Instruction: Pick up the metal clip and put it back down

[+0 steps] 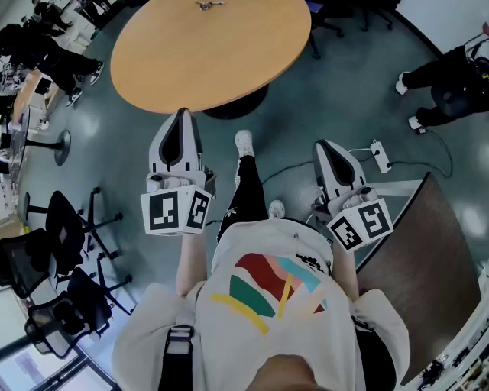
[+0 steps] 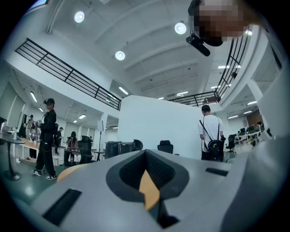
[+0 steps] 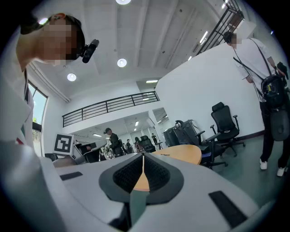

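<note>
Tool condition first: the left tool (image 1: 182, 116) and the right tool (image 1: 325, 147) are both showing their jaws closed together, with nothing sitting between them.

The metal clip (image 1: 212, 4) is lying on the far side of the round wooden surface (image 1: 214, 61), well apart from both tools. In the right gripper view it is showing as a small item (image 3: 165, 154) on the tabletop beyond the jaw tips.

The surface is standing on a dark central foot on a glossy grey-green floor (image 1: 306, 99). Black office chairs (image 1: 65, 229) are standing at the left, and a white power strip (image 1: 380, 156) with its cable is lying on the floor at the right. In the left gripper view a white partition wall (image 2: 158, 122) is standing behind the surface, a person with a backpack (image 2: 211, 136) is standing beside it, and a railing (image 2: 68, 74) is running along an upper level.

Both tools are being held level in front of the person, short of the surface's near edge and touching nothing. The left tool (image 2: 146, 152) and the right tool (image 3: 143, 155) are each pointing toward the surface, pads meeting at the tips.
</note>
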Tool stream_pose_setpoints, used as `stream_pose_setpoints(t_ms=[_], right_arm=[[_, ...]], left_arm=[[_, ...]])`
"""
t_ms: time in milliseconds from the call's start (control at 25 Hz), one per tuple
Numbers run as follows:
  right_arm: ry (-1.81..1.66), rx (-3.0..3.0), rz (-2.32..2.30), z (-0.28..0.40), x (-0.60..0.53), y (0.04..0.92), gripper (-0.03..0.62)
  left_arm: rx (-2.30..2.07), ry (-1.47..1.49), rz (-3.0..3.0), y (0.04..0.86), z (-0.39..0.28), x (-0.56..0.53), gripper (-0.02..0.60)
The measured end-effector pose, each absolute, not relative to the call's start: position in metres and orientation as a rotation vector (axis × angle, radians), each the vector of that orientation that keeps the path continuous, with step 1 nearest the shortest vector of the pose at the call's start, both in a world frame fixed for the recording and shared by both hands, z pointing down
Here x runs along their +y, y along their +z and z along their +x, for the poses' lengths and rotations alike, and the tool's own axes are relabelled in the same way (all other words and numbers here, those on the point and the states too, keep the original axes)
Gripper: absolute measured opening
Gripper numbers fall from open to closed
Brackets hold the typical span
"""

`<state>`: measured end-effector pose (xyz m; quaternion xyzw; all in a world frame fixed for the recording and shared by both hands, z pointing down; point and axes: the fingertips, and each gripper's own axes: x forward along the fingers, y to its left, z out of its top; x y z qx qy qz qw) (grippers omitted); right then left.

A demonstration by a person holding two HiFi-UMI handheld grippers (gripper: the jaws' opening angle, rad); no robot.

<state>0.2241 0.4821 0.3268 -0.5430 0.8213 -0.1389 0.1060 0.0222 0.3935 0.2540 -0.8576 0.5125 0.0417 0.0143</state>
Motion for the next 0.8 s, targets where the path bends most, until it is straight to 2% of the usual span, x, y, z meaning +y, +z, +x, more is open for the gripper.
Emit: stream_pose_setpoints(t_ms=[320, 800], right_arm=[[-0.415, 2.480, -1.575, 0.207, 0.365, 0.338, 0.015], [-0.287, 2.758, -1.478, 0.063, 0.093, 0.311, 0.016]], left_arm=[[1.635, 0.146, -2.680, 0.270, 0.006, 0.286, 0.044], [1.692, 0.220, -2.736, 0.281, -0.096, 0.052, 0.044]])
